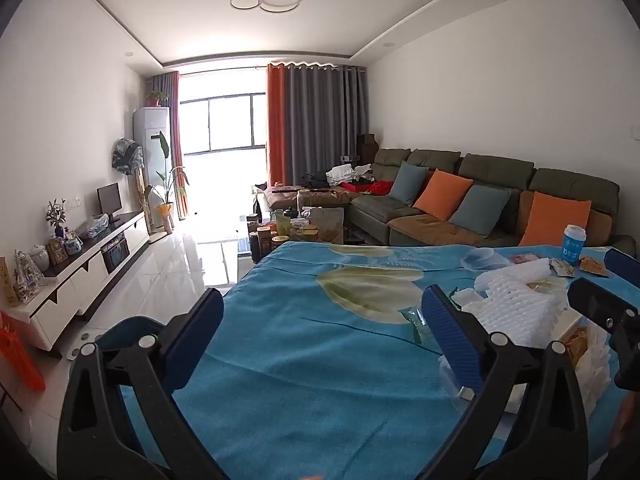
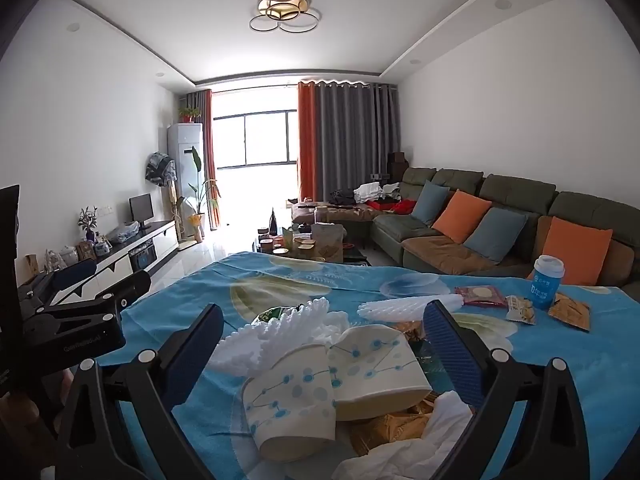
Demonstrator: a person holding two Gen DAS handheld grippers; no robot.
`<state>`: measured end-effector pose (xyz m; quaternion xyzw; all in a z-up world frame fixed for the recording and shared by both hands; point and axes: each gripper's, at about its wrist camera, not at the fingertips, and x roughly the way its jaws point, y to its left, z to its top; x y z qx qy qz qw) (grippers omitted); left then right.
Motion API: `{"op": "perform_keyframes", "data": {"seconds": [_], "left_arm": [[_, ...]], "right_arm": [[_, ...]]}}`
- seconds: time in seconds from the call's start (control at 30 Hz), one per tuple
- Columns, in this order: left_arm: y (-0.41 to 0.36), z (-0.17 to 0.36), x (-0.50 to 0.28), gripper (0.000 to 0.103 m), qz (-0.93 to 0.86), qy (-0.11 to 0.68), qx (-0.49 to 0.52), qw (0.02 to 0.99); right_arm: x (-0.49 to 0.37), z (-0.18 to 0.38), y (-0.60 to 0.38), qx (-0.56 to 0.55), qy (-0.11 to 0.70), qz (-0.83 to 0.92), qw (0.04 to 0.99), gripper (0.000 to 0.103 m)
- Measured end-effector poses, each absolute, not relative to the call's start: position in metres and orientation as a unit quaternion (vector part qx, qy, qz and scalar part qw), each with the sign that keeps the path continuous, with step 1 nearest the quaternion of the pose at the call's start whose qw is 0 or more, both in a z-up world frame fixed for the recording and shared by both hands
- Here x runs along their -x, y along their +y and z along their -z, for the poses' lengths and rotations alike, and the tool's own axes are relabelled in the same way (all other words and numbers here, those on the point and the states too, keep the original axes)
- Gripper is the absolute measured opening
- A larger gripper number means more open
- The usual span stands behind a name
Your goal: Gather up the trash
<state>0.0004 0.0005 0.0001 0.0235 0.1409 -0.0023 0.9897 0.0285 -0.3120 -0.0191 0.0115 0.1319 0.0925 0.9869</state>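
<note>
Trash lies heaped on the near right part of a surface covered by a turquoise cloth with pale leaf prints (image 1: 304,344). Two crushed white paper cups with blue dot-and-line patterns (image 2: 332,380) lie on their sides, touching each other, with crumpled white tissue (image 2: 420,436) and a golden-brown wrapper (image 2: 380,428) just below them. White foam fruit netting (image 2: 280,332) sits just behind the cups, and a second piece of the same netting (image 2: 404,307) lies farther back.

Toward the far right stands an upright blue paper cup with a white lid (image 2: 547,282); near it lie a red snack packet (image 2: 478,295), a small pale packet (image 2: 520,310) and a brown packet (image 2: 570,312), each flat on the cloth.

Right gripper (image 2: 324,344) hovers over the heap, its blue-padded fingers (image 2: 452,348) spread wide, the cups lying between them but not pressed. Left gripper (image 1: 324,320) hangs over bare cloth to the left of the heap, its fingers (image 1: 448,332) also spread wide and holding nothing; the netting lies just beside its right finger.
</note>
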Motion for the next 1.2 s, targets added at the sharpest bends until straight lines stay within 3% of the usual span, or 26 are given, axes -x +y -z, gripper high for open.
{"op": "perform_keyframes", "data": {"seconds": [1.2], "left_arm": [[-0.001, -0.002, 0.016, 0.098, 0.002, 0.102, -0.007, 0.995]], "right_arm": [[-0.019, 0.014, -0.31, -0.003, 0.11, -0.081, 0.991, 0.097]]}}
